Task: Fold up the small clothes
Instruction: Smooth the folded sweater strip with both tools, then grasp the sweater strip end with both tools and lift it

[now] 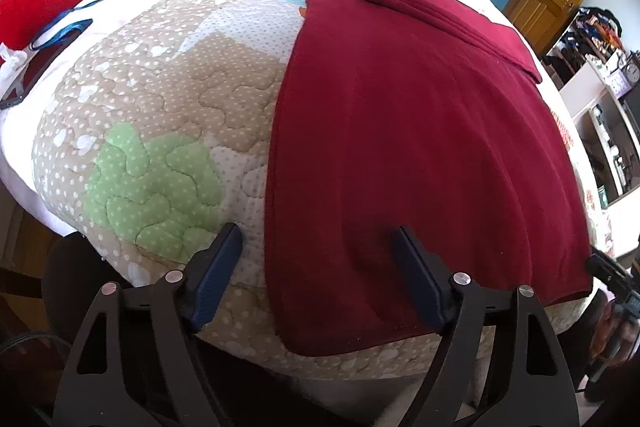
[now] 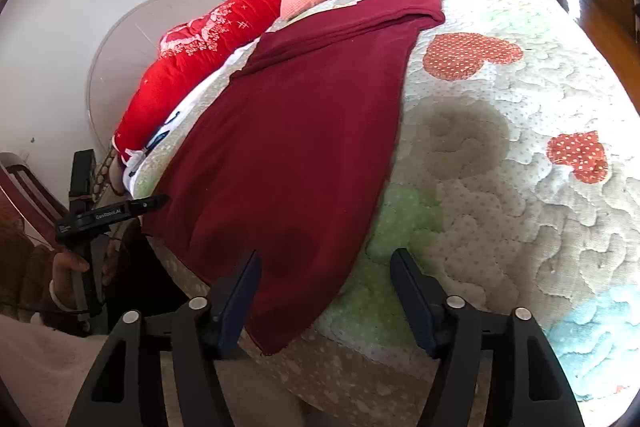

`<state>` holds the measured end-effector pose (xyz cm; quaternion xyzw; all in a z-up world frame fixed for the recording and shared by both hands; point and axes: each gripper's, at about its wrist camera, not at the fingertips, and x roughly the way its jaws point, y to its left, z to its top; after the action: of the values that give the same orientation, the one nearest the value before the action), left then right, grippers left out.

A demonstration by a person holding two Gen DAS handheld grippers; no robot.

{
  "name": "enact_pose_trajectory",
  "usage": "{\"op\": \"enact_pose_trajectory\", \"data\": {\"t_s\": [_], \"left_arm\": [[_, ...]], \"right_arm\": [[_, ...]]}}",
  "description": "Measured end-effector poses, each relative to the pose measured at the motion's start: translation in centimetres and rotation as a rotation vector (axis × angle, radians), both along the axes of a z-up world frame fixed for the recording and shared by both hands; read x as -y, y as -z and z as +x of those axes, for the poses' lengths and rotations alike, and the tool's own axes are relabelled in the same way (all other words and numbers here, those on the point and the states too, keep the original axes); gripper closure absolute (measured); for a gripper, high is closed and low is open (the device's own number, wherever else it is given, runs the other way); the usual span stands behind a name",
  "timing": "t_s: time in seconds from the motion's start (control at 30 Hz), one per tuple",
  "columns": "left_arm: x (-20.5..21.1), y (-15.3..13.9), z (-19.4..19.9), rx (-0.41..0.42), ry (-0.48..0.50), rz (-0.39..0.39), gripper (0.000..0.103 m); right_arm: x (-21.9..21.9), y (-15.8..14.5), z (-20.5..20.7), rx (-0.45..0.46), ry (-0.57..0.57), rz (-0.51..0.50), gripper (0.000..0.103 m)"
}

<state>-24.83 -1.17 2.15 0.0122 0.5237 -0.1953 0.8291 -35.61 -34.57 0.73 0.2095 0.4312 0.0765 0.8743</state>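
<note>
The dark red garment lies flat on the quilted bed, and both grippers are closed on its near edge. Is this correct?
Not quite. The dark red garment does lie flat on the quilted bed, but both grippers are open and hold nothing. The left gripper in the left wrist view and the right gripper in the right wrist view show spread fingers.

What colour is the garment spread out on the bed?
Dark maroon red, plain with no pattern; the garment shows best in the left wrist view.
</note>
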Motion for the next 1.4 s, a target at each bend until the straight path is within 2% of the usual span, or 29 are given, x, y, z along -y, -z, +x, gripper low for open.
{"op": "enact_pose_trajectory", "data": {"t_s": [0.23,0.8,1.07,1.3,1.33,1.37,1.4], "left_arm": [[0.1,0.1,0.2,-0.002,0.001,0.006,0.024],[0.2,0.1,0.0,0.003,-0.001,0.012,0.024],[0.4,0.1,0.5,-0.013,0.003,0.022,0.023],[0.5,0.2,0.9,-0.027,0.015,0.018,0.025],[0.5,0.1,0.8,-0.02,0.015,0.019,0.03],[0.5,0.0,0.7,-0.011,0.016,0.026,0.039],[0.5,-0.1,0.5,0.002,0.017,0.034,0.045]], "right_arm": [[0.0,0.1,0.3,0.009,-0.021,0.02,0.031],[-0.9,0.0,0.2,0.011,-0.043,0.012,0.029],[-0.6,0.1,0.0,0.001,-0.085,0.049,0.029],[-1.2,0.8,0.9,0.054,-0.119,0.111,0.029],[-1.5,0.8,1.0,0.063,-0.127,0.112,0.034],[-1.9,0.8,1.1,0.072,-0.144,0.113,0.04],[-2.2,0.8,1.3,0.075,-0.164,0.118,0.058]]}}
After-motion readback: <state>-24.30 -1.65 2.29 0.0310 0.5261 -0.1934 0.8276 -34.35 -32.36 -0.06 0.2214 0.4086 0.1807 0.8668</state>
